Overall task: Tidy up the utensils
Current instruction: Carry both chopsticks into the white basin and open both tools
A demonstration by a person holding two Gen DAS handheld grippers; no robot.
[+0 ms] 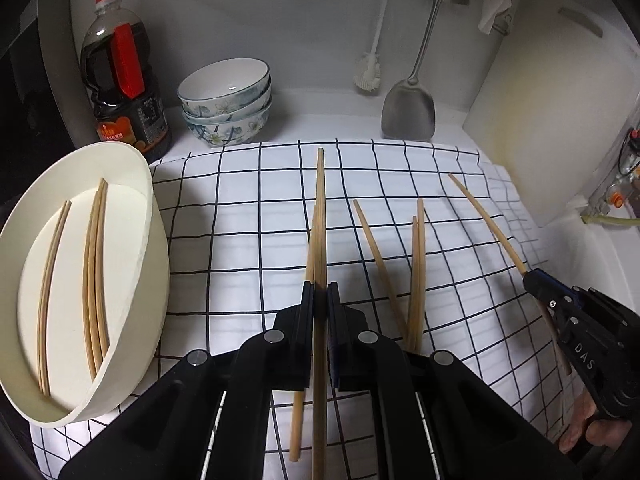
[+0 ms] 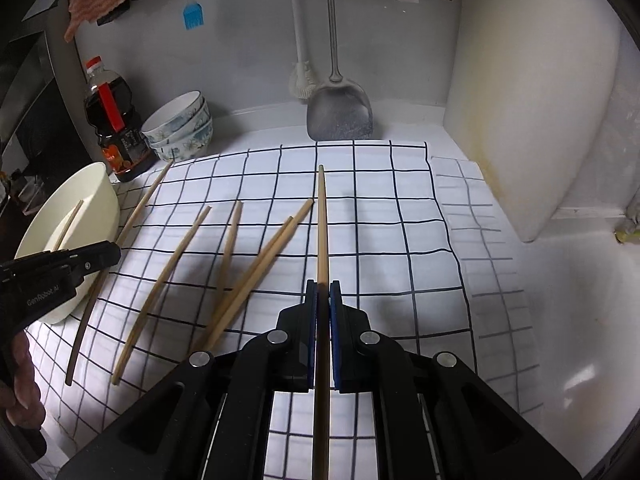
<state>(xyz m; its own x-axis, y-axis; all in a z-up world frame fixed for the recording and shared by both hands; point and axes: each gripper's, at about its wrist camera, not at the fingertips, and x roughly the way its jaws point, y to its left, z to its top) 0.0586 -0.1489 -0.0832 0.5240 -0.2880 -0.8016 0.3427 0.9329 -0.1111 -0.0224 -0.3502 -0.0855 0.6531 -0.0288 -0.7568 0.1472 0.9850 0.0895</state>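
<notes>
1. My left view alone looks into the white bowl (image 1: 132, 216) at nine o'clock: four chopsticks (image 1: 94, 272) inside.
2. My left gripper (image 1: 320, 300) pinches one chopstick (image 1: 320, 200) above the checked cloth (image 1: 240, 220).
3. Four loose chopsticks (image 2: 160, 292) lie between the grippers.
4. My right gripper (image 2: 323, 300) pinches another chopstick (image 2: 322, 220) pointing twelve o'clock.

The right gripper (image 2: 323, 292) is clamping one chopstick (image 2: 322, 220) above the checked cloth (image 2: 400, 240), while four loose chopsticks (image 2: 224, 272) are lying left, beside the white bowl (image 2: 96, 200).
</notes>
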